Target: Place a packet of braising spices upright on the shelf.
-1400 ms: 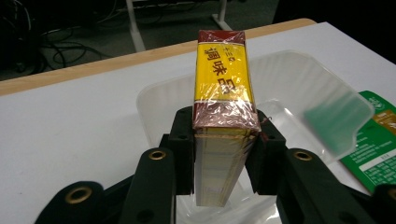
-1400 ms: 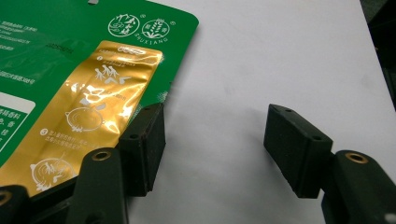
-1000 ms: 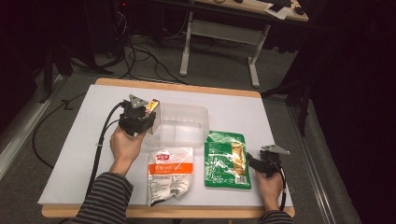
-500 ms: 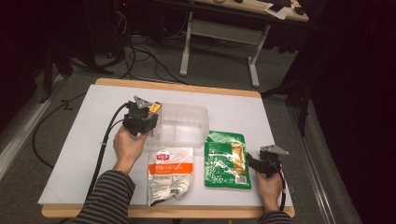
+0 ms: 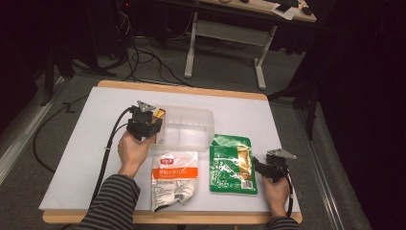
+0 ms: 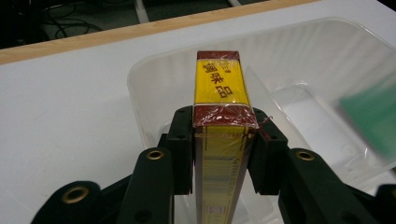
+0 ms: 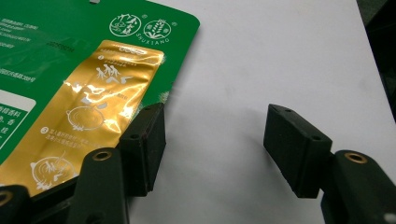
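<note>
Since a second ago the left gripper (image 5: 152, 125) has shifted only slightly at the near-left corner of the clear plastic tub (image 5: 191, 125), and the right gripper (image 5: 261, 165) has not moved. The left jaws pinch a slim yellow and dark-red box (image 6: 220, 140) on its two broad faces, standing on edge with its far end just over the tub's rim; it is not yet let go, so I judge the packing barely begun. Two flat pouches lie on the white table (image 5: 86, 143) in front of the tub: an orange and white pouch (image 5: 173, 179) and a glossy green pouch (image 7: 70, 88) with a gold foil panel. The right gripper rests with its jaws spread and nothing between them, one pad at the green pouch's edge. The tub is thin, translucent and round-cornered; the box is film-wrapped with crisp corners; the pouches look limp and slippery.
</note>
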A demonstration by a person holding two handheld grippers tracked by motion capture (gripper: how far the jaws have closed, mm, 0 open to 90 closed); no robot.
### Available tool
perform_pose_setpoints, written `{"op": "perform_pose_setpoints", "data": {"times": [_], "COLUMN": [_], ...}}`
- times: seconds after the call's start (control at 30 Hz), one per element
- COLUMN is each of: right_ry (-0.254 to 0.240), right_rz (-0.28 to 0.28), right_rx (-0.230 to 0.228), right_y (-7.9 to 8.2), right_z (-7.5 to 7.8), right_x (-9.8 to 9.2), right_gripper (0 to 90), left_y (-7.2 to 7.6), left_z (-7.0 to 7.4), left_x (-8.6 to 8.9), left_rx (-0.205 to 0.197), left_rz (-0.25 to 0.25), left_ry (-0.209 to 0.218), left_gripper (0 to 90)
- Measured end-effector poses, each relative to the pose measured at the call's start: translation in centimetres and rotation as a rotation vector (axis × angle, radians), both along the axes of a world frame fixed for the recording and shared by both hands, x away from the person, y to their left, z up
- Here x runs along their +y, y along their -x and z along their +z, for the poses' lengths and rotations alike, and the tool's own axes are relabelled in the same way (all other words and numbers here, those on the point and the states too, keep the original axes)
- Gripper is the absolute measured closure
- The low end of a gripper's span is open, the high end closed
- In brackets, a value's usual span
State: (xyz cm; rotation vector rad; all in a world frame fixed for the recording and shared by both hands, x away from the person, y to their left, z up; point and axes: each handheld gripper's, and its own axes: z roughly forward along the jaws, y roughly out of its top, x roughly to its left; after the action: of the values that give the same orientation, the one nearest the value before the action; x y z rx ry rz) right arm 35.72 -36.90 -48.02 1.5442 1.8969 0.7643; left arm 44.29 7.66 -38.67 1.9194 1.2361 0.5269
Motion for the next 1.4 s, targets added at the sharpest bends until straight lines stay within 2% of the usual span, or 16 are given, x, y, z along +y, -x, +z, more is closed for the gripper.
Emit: {"op": "perform_pose_setpoints", "data": {"times": [0.13, 0.23, 0.33, 0.43, 0.53, 0.7, 0.93, 1.23, 1.4], "right_ry": [0.000, 0.001, -0.002, -0.002, -0.004, -0.005, -0.010, -0.017, -0.018], "right_rz": [0.000, 0.003, 0.002, 0.003, 0.003, 0.004, 0.001, 0.001, 0.001], "right_rx": [0.000, -0.001, 0.001, 0.000, -0.001, -0.003, 0.000, 0.004, 0.004], "right_y": [0.0, 0.0, 0.0, 0.0, 0.0, -0.1, -0.1, -0.1, -0.1], "right_z": [0.0, 0.0, 0.0, 0.0, 0.0, 0.0, 0.0, 0.0, 0.0], "right_x": [0.0, 0.0, 0.0, -0.1, -0.1, -0.1, -0.1, -0.2, -0.2], "right_gripper": [39.3, 39.3, 39.3, 39.3, 39.3, 39.3, 39.3, 39.3, 39.3], "left_y": [0.1, 0.3, 0.4, 0.8, 1.0, 1.8, 3.3, 4.5, 5.0], "left_z": [-0.1, 0.2, 0.6, 0.9, 1.1, 1.8, 2.4, 2.3, 1.9], "left_x": [-0.1, 0.0, 0.2, 0.4, 0.6, 1.3, 2.8, 4.6, 5.3], "left_rx": [-0.002, -0.027, -0.036, -0.044, -0.061, -0.080, -0.094, -0.106, -0.101], "left_rz": [-0.001, -0.005, -0.002, -0.008, -0.029, -0.040, -0.043, -0.020, -0.017], "left_ry": [-0.015, 0.008, 0.022, 0.001, 0.007, 0.005, 0.020, 0.047, 0.042], "left_gripper": [65.0, 63.6, 57.3, 52.8, 48.0, 44.3, 43.1, 42.4, 42.4]}}
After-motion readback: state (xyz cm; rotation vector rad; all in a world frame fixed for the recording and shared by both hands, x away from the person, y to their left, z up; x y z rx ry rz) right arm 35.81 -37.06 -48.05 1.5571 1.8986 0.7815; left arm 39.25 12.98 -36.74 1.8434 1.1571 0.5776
